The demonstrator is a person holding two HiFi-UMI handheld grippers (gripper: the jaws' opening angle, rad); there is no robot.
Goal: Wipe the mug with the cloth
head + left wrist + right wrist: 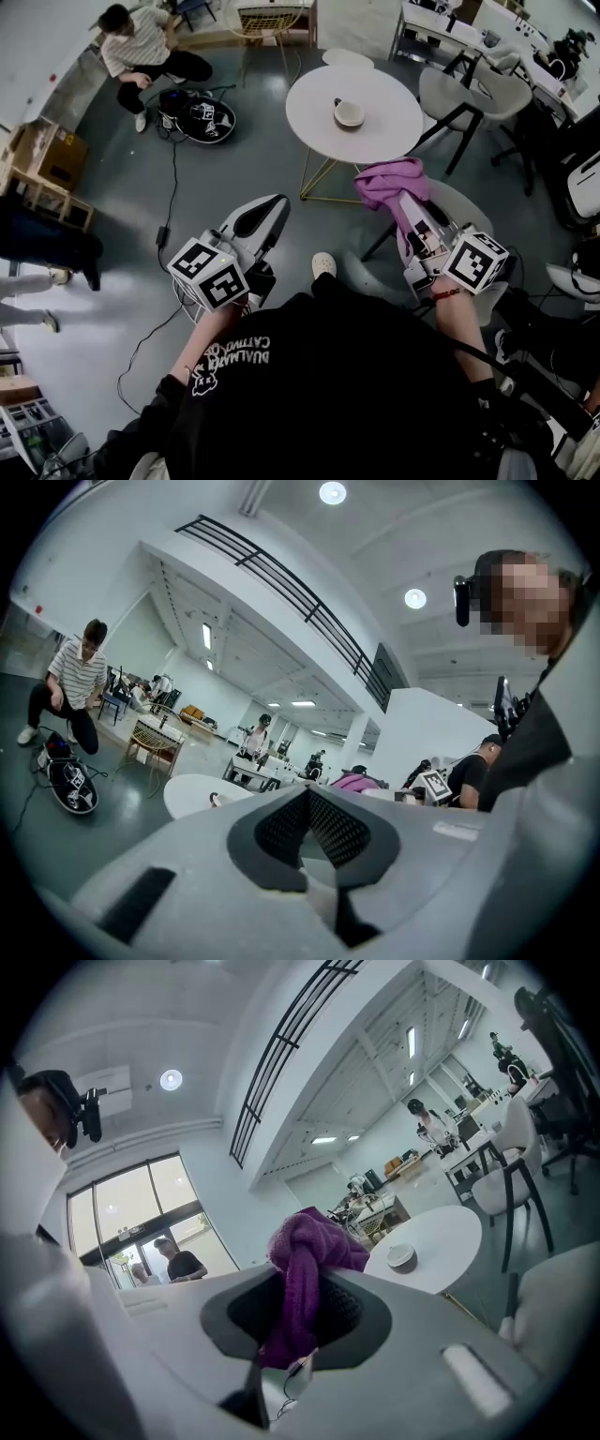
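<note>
We stand in an open office hall with a grey floor [234, 178], and a small round white table [394, 141] lies ahead of both grippers. The mug [349, 113] sits upright on that table, beyond the tips of both grippers and well apart from them. In the right gripper view it lies ahead and a little to the right of the jaws. A person [141, 52] crouches on the floor far off on the left gripper's side, clear of our path.

Our right gripper [405, 208] is clamped on the purple cloth [386, 180], which is pinched between its jaws. A bunched wad stands out past the tips and a tail hangs back under them. Our left gripper [275, 204] has its jaws pressed together with nothing between them.

We judge that wiping has not begun and that the step in hand is bringing both grippers up to the mug. To do it well, we should carry the cloth forward with the bunched end leading, so that fabric rather than the hard jaw tips meets the mug. The left gripper will need to part its jaws and steady the mug before the cloth presses. A light mug on a smooth top could slide or tip under a sideways wipe
</note>
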